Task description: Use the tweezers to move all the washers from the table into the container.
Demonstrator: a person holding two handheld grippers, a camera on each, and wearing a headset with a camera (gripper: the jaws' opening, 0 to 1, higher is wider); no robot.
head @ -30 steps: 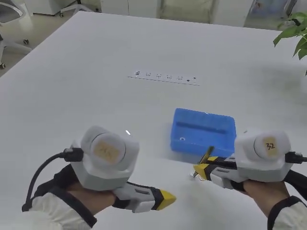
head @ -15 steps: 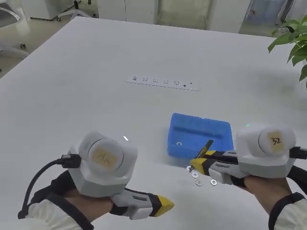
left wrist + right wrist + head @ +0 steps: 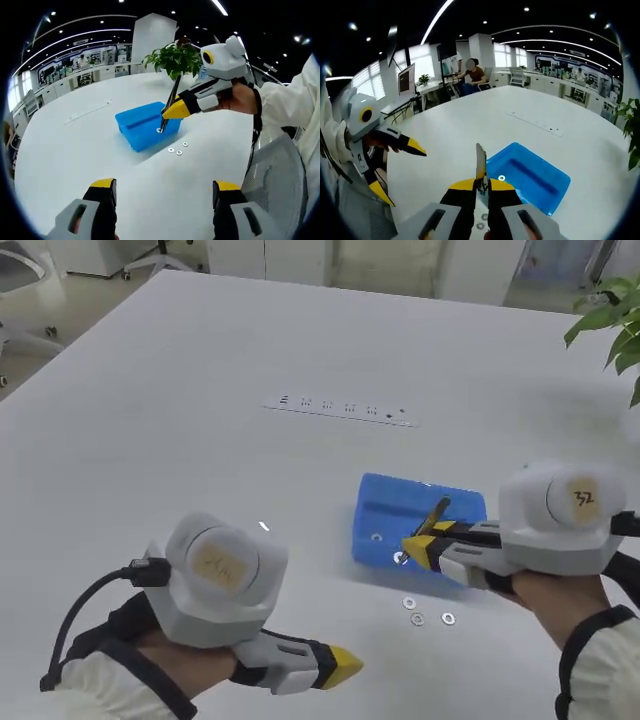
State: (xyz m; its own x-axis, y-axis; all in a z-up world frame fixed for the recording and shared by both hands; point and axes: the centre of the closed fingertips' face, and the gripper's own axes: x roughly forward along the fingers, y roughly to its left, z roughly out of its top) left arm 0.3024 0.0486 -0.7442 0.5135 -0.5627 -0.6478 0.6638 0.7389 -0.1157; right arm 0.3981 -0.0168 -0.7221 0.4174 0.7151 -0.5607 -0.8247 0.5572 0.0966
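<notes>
Right gripper (image 3: 425,545), jaws clamped on slim dark metal tweezers (image 3: 437,512), has risen from the white table (image 3: 200,420) to the near wall of the blue rectangular plastic container (image 3: 462,502).

- **In the tips:** one small steel washer (image 3: 400,558).
- **On the table:** three loose washers (image 3: 417,619) near the container.
- **Left gripper (image 3: 164,197):** jaws apart, empty.
- **Risk:** an early release would likely drop the washer outside.
</notes>
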